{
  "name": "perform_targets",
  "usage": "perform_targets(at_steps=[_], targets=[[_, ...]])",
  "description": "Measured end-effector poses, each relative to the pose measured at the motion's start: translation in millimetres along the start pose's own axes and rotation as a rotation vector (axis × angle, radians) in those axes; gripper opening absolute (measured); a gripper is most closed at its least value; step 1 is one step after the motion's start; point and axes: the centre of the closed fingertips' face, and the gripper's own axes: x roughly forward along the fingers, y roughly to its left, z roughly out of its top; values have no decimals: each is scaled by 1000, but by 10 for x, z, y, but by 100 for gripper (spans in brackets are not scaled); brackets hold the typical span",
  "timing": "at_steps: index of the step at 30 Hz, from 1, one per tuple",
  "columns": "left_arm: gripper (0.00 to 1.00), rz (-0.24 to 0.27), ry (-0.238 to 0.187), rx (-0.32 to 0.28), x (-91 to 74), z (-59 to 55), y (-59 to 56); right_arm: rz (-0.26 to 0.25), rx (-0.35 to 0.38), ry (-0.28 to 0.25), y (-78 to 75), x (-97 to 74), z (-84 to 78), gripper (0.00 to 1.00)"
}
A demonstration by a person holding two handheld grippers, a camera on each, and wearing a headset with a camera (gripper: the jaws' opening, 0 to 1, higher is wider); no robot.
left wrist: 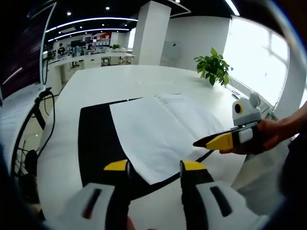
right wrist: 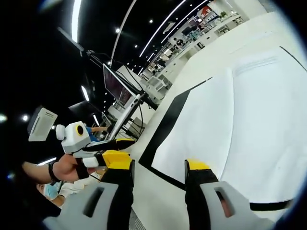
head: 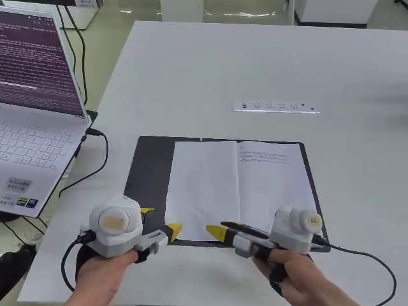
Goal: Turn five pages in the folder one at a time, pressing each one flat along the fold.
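One laptop (head: 32, 121) sits left of the open folder (head: 150, 175), its cable (head: 105, 153) between.

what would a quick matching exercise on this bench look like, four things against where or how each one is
Things:
1 folder
2 laptop
3 white strip
4 left gripper

Places or states:
a jaws apart at the folder's near edge
b at the left side of the table, screen lit
c lying open, white pages up
d on the table beyond the folder's far edge

Pairs: 1-c, 2-b, 3-d, 4-a
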Motion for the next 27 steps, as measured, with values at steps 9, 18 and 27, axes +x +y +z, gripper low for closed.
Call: perform_targets(at_steps=[9,18,27], targets=[[12,11,47,-33,296,-25,46,-54,11,-61,-156,-164,150,38],[1,67,156,42,450,-315,195,-67,18,-23,-210,-217,8,37],[0,102,201,20,503,-552,265,-73,7,23,-253,-237,-124,36]])
